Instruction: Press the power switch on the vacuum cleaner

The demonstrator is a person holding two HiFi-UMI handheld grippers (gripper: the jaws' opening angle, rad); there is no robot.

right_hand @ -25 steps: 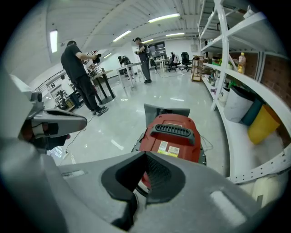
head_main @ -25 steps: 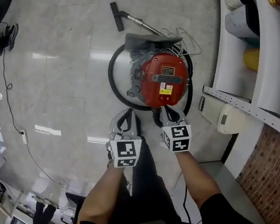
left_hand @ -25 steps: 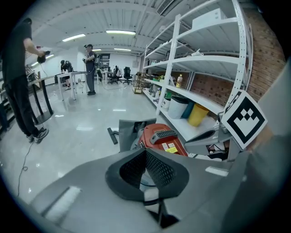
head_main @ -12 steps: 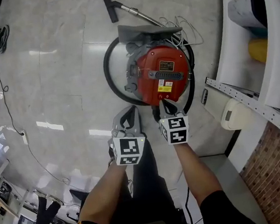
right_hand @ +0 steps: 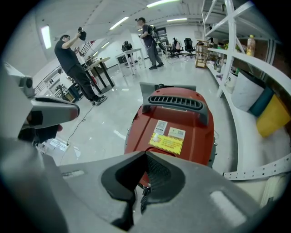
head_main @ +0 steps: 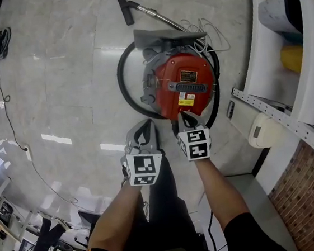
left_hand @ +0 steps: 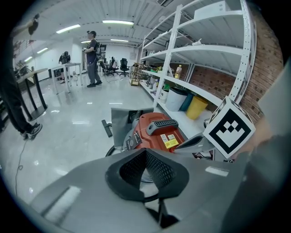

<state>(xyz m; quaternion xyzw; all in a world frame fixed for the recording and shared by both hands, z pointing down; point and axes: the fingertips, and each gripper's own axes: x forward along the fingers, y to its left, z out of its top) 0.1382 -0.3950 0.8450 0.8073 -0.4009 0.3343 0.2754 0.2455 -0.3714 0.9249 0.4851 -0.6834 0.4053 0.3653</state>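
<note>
The red vacuum cleaner (head_main: 184, 88) stands on the pale floor just ahead of me, with a black handle (right_hand: 175, 103) and a yellow label (right_hand: 166, 143) on top. Its black hose (head_main: 124, 83) loops round the left side, and the wand ends in a floor nozzle (head_main: 123, 2) farther away. I cannot make out the power switch. My right gripper (head_main: 185, 116) is shut and empty, its tip over the near edge of the red body (right_hand: 175, 132). Beside it my left gripper (head_main: 142, 128) is shut and empty, short of the vacuum cleaner (left_hand: 157, 134).
White shelving (head_main: 284, 51) with a yellow bin (head_main: 293, 59) runs along the right, and a white box (head_main: 259, 133) lies at its foot. A thin cable (head_main: 7, 99) trails over the floor at left. People (right_hand: 75, 63) stand farther off in the room.
Both grippers have come a little closer to the vacuum cleaner; the right tip now reaches its near edge. Both stay shut.
</note>
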